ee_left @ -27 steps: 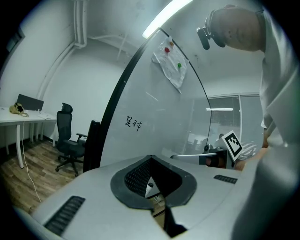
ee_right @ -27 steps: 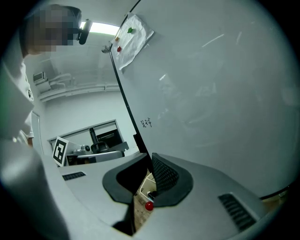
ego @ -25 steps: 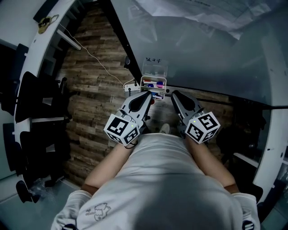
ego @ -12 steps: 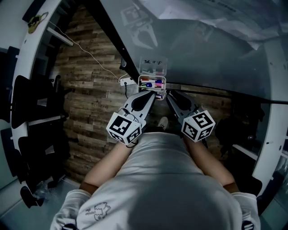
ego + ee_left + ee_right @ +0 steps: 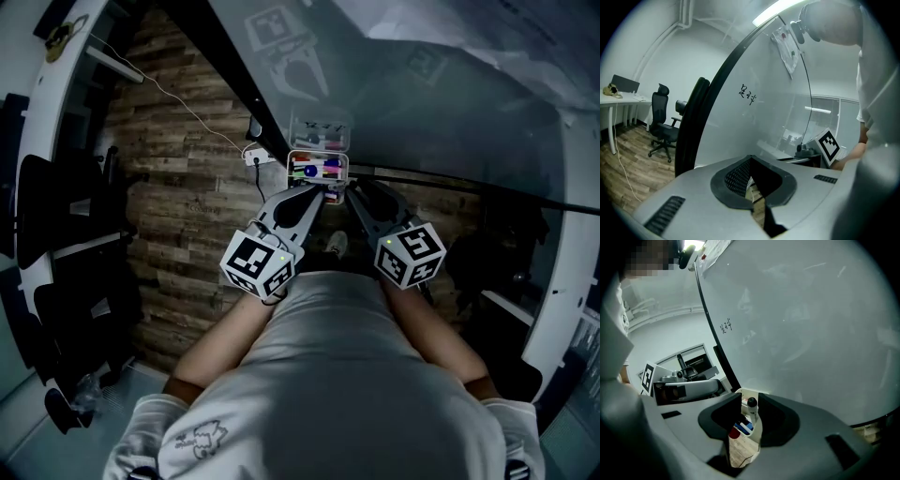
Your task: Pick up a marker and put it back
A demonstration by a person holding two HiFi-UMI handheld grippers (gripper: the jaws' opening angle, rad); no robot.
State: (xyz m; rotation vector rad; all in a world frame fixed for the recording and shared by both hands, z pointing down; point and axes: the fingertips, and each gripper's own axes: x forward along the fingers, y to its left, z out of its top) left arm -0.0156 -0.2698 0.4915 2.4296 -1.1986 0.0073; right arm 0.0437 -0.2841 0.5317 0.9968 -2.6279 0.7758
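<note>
A small white marker box point(image 5: 317, 171) with several coloured markers hangs at the foot of the whiteboard point(image 5: 441, 112). My left gripper point(image 5: 317, 191) points at the box's near edge; its jaws meet at the tips with nothing between them point(image 5: 750, 160). My right gripper point(image 5: 357, 190) sits just right of the box. In the right gripper view its jaws point(image 5: 750, 401) stand a little apart, and through the gap show the box wall point(image 5: 758, 427), a black-capped marker point(image 5: 751, 403) and blue and red ones below. I cannot tell whether the pads touch anything.
Handwriting point(image 5: 747, 95) marks the board above the box. A black board frame point(image 5: 693, 122) runs down to the wooden floor point(image 5: 187, 216), where a white cable point(image 5: 202, 122) and power strip point(image 5: 255, 157) lie. Office chairs point(image 5: 663, 126) stand at the left.
Both grippers have moved forward and drawn closer together, so their tips now sit at the marker box. The box shows nearer and more from above.
</note>
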